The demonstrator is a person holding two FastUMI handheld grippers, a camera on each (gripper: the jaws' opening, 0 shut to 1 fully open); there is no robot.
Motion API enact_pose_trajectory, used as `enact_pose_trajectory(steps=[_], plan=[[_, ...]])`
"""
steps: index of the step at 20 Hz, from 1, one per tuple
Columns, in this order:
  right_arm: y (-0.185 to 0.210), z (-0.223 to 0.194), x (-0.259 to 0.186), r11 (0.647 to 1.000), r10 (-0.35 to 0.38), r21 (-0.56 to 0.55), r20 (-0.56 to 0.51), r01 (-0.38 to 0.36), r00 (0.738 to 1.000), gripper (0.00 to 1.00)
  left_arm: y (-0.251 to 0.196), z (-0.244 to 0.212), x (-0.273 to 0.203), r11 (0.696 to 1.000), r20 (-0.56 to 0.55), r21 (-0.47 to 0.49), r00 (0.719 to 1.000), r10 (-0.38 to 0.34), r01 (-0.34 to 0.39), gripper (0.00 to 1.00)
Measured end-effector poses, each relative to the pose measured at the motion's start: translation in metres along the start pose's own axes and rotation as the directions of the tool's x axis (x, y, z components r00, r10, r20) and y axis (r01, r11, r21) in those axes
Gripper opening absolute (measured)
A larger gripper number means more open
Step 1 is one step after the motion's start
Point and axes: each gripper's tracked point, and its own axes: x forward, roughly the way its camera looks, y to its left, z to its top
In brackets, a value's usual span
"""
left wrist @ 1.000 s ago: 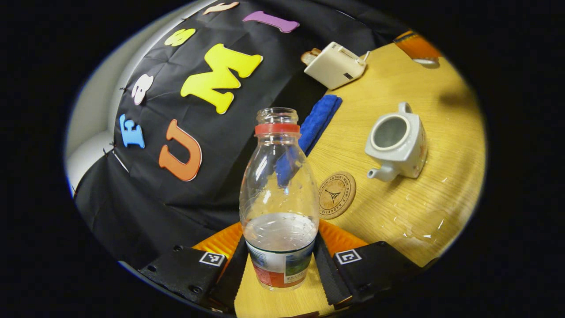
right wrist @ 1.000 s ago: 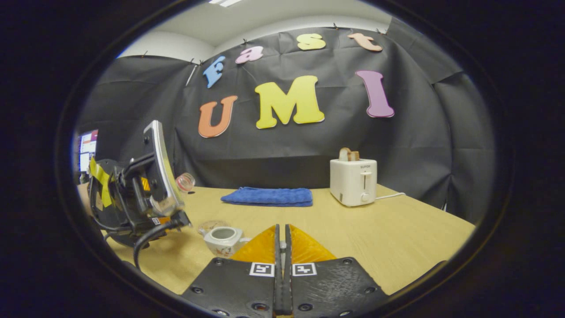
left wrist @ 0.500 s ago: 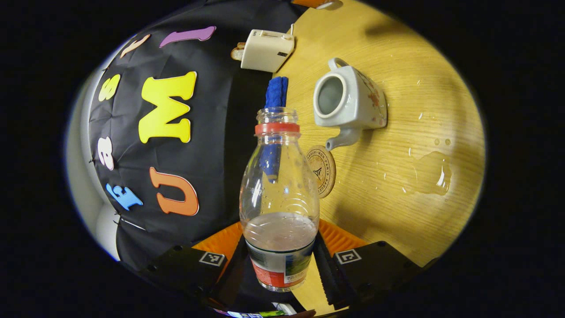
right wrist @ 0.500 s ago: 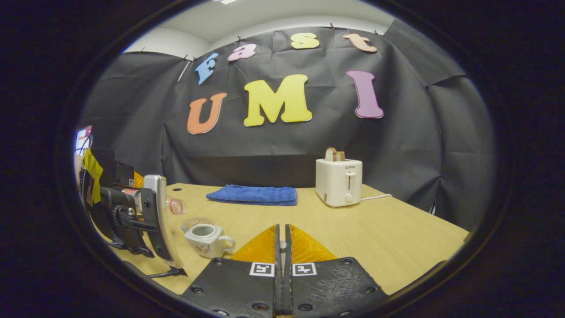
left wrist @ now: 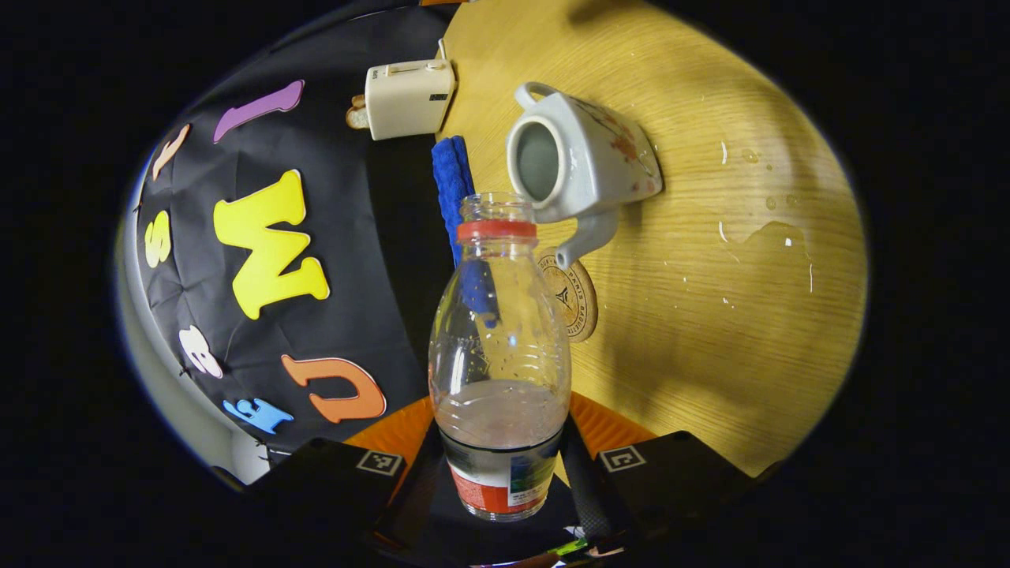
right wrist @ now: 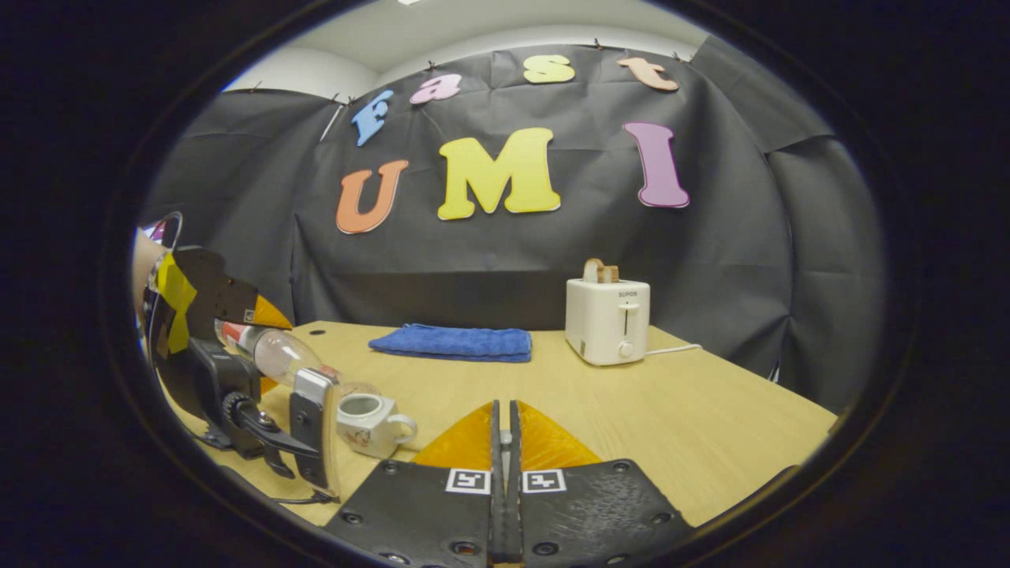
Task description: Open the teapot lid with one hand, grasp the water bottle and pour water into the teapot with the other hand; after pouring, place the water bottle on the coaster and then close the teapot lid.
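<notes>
My left gripper is shut on the lower body of a clear water bottle with a red neck ring and no cap. Some water lies in it. The bottle is tipped, and its mouth sits close beside the open top of the white teapot. The teapot stands lidless on the wooden table. A round cork coaster lies by its spout. In the right gripper view the tilted bottle points down at the teapot. My right gripper is shut, with a pale sliver of the lid between its fingers.
A white toaster with a slice of bread stands at the back of the table. A folded blue cloth lies to its left. A puddle of spilled water and drops lie on the wood beside the teapot.
My left gripper has tipped the bottle further and brought its mouth from well short of the teapot to right beside the opening. The right gripper has barely moved.
</notes>
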Motion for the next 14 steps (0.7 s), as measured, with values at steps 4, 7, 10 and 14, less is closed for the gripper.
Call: enact_pose_trajectory(steps=[4,7,10,14], plan=[[0.002,-0.004,0.002,1.0,0.016,0.01,-0.008,-0.016,1.0,0.0,0.02,0.009,-0.002,0.995,0.007,0.092,0.999,0.034,-0.034,0.75],[0.0,-0.003,0.002,1.0,0.017,0.018,-0.006,-0.016,1.0,0.0,0.028,0.012,-0.006,0.989,-0.007,0.141,0.999,0.053,-0.051,0.75],[0.0,-0.001,-0.001,1.0,0.023,0.021,0.003,-0.023,1.0,0.0,0.033,0.011,-0.009,0.982,-0.032,0.182,0.997,0.065,-0.058,0.75],[0.001,-0.002,0.001,0.999,0.032,0.027,0.002,-0.032,0.999,0.0,0.043,0.008,-0.011,0.969,-0.058,0.237,0.994,0.09,-0.074,0.75]])
